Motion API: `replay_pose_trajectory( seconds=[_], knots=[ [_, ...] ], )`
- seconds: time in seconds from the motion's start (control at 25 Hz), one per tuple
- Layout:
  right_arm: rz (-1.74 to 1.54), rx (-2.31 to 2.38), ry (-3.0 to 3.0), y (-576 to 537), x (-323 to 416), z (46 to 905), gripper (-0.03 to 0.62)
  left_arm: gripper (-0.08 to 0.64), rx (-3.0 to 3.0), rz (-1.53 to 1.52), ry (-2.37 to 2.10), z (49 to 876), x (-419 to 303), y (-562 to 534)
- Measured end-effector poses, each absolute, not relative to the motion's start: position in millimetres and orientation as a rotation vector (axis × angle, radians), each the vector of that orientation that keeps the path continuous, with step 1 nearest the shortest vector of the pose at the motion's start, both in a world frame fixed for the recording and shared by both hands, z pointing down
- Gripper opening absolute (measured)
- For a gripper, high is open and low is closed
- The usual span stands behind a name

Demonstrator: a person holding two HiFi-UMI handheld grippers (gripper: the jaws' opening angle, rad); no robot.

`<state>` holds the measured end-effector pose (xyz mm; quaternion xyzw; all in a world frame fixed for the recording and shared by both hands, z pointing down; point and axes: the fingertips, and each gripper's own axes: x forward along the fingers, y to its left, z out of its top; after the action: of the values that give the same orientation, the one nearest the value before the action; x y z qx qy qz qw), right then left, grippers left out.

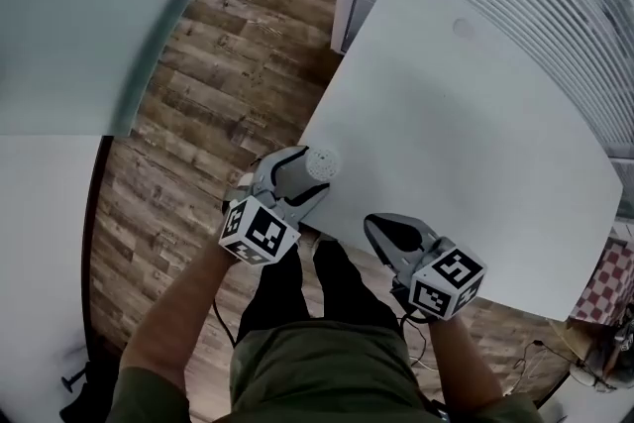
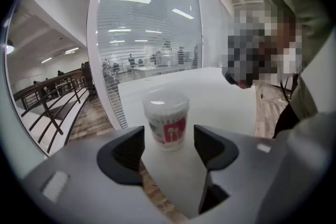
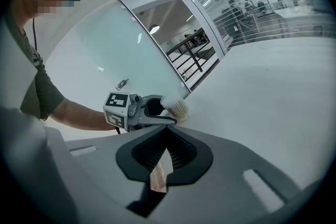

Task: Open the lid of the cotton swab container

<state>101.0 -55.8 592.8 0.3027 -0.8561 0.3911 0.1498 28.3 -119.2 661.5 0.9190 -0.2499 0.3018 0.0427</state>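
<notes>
Got the left gripper [image 2: 168,147] spread wide, flanking the cotton swab container [image 2: 167,120], no contact. Sitting upright by the table [image 1: 466,134] edge, lid on. Got the right gripper [image 3: 165,152] clenched shut, empty.

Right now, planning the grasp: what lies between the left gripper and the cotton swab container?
Bare table before the cotton swab container, in left gripper view.

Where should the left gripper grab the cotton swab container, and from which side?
Probably the side wall below the lid, coming level from the near edge of the table: the container stands upright, lined up between the jaws of the open left gripper, leaving the lid free.
</notes>
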Motion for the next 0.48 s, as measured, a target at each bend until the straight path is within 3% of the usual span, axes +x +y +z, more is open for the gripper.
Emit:
replay_pose_trajectory(
  seconds=[0.48],
  knots=[
    [1.155,0.904,-2.427,-52.0,106.2,602.7,0.011,0.281,2.892,0.977,-0.711,671.0,39.0,-130.5]
  ],
)
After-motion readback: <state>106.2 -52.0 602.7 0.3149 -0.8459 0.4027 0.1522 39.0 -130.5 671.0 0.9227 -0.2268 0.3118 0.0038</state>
